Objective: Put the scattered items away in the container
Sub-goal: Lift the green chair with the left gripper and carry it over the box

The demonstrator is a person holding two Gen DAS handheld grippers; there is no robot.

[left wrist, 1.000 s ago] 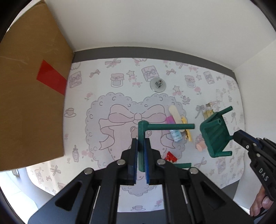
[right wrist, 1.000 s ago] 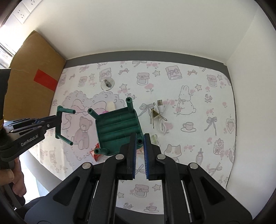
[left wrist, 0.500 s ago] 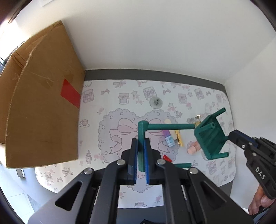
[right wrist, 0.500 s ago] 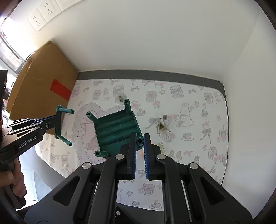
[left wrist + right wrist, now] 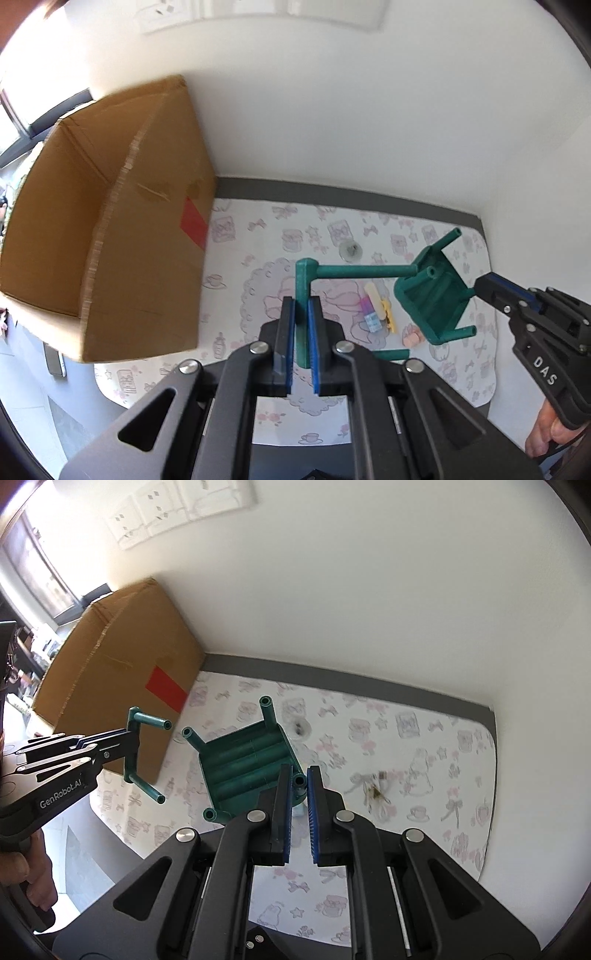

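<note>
Your left gripper (image 5: 301, 332) grips the green U-shaped plastic bracket (image 5: 306, 291) by its spine; your right gripper (image 5: 297, 794) pinches one leg of the green plastic stool-like rack (image 5: 247, 771). Both look light, stiff and slick, so keep your hold near the joints. The open cardboard box (image 5: 110, 236) sits left of both grippers.

The left hand-held gripper (image 5: 301, 332) clamps a green bracket (image 5: 306, 291) above the patterned tabletop (image 5: 258, 236). At right, another hand-held gripper (image 5: 484, 288) holds a green rack (image 5: 432, 310), seemingly by one leg. An open cardboard box (image 5: 144, 280) stands left.
</note>
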